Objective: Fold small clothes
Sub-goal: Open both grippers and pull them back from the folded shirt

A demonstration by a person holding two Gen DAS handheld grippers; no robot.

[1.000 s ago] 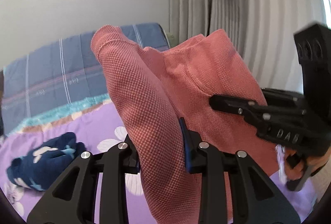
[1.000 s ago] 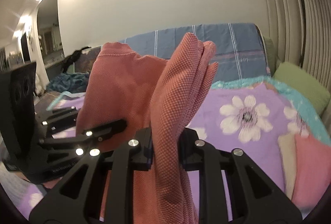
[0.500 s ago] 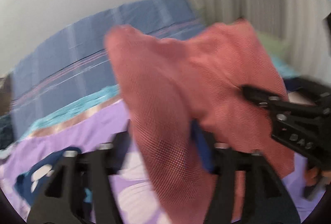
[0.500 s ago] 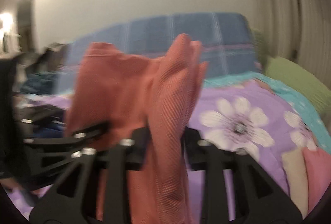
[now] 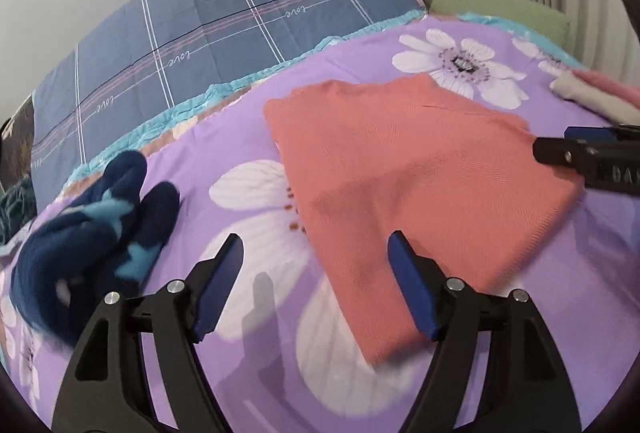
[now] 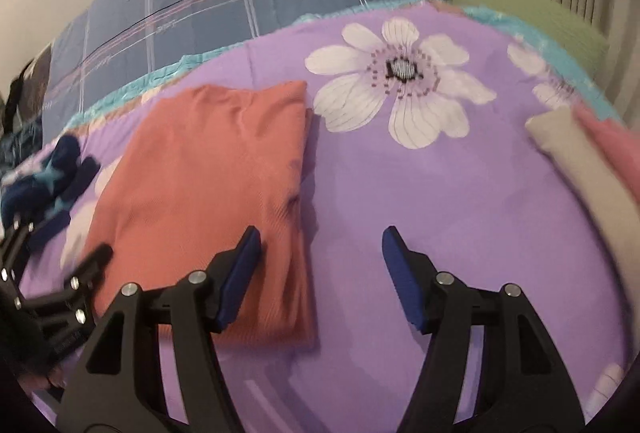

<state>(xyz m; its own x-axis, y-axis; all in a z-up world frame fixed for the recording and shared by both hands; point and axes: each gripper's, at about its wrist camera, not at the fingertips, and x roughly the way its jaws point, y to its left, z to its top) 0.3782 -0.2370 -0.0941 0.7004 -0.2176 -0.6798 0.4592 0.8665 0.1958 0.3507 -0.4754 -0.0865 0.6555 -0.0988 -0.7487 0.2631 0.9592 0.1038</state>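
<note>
A folded salmon-pink knit garment (image 5: pixel 404 177) lies flat on the purple flowered bedspread (image 5: pixel 256 217); it also shows in the right wrist view (image 6: pixel 208 193). My left gripper (image 5: pixel 316 253) is open and empty, hovering over the garment's near left edge. My right gripper (image 6: pixel 320 245) is open and empty, just over the garment's near right edge. The right gripper's fingertips (image 5: pixel 560 149) show at the garment's right side in the left wrist view. The left gripper's fingers (image 6: pixel 80 273) show at the lower left in the right wrist view.
A crumpled navy garment with light blue stars (image 5: pixel 92 233) lies to the left. Folded beige (image 6: pixel 588 169) and pink (image 6: pixel 616 145) clothes lie at the right. A blue plaid cover (image 5: pixel 224 29) and green pillow (image 5: pixel 500 9) lie behind, with curtains beyond.
Both grippers held the pink garment up in the air, shut on it. Now it lies folded flat on the bed and both grippers have opened and let go.
</note>
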